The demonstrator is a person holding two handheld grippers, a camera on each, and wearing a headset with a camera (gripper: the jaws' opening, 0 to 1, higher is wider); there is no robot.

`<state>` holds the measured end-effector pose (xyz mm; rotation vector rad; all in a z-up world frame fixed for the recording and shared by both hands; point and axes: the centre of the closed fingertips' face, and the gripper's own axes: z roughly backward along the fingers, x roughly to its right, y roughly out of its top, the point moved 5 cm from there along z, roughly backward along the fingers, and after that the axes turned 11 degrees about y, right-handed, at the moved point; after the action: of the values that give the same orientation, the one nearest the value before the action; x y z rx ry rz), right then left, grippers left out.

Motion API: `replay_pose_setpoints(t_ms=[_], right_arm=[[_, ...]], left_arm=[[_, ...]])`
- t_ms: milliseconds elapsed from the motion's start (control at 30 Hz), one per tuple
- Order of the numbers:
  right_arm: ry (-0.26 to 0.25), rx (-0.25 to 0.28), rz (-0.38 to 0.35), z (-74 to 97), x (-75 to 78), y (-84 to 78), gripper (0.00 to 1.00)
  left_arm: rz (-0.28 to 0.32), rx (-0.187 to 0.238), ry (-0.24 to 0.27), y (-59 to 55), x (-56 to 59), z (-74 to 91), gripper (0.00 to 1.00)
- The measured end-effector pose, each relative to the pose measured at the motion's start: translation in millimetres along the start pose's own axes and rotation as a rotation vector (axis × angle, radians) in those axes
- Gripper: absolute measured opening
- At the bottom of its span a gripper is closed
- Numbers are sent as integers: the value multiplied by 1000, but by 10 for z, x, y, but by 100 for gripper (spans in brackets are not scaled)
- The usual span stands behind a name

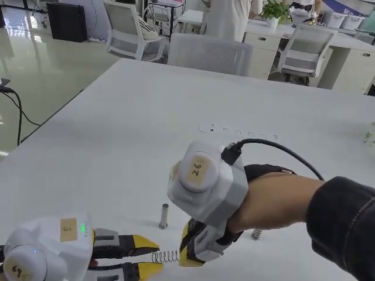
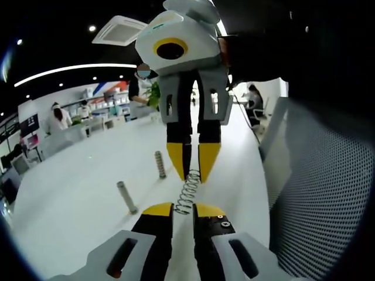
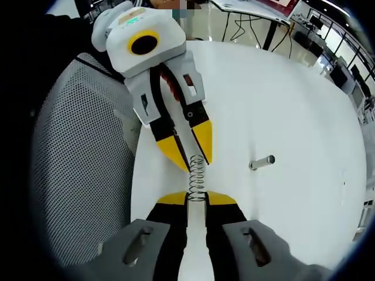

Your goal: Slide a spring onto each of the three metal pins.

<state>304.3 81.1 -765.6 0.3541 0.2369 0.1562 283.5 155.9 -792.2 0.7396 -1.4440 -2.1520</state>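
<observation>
Yellow-tipped jaws, left: we see the left gripper (image 2: 183,209) with its jaws closed on one end of a thin, bright coiled-wire spring (image 1: 167,256).
Yellow-tipped jaws, right: the right gripper (image 3: 197,198), carried by a hand (image 1: 266,199), has its jaws pinched on the other end. The two grippers meet nose to nose.
Spring: it is held in the air between the two pairs of jaws, just above the surface. Its long axis runs roughly level from one gripper to the other. The coils are open and slender, and we judge it would bow or flick if one end slipped.
Nearest pin: a bare grey metal pin (image 1: 164,215), smooth and cylindrical, stands upright just beyond the spring.
Key relation: the spring lies level while the pin stands up. We reckon the spring must be tipped upright with a free end over the pin's top, which means one gripper letting go. We cannot tell which gripper is nearer the pin.
Farther pin: a spring-covered metal pin (image 2: 159,164) stands upright near the hand, so we count that one as done.
Surface: a white, smooth, matte tabletop (image 1: 176,117).
</observation>
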Motion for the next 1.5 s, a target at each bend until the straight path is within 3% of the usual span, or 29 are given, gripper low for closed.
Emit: replay_pose_setpoints(t_ms=[333,967,1500], right_arm=[[-7,4,6,65,-30,59,8],[-47,52,95,170,-125,349,8],[-29,32,101,85,-119,308,10]], left_arm=[[-8,-3,-5,-3,21,-15,3],[-1,8,-19,43,66,-50,2],[-1,12,-23,62,71,-59,2]])
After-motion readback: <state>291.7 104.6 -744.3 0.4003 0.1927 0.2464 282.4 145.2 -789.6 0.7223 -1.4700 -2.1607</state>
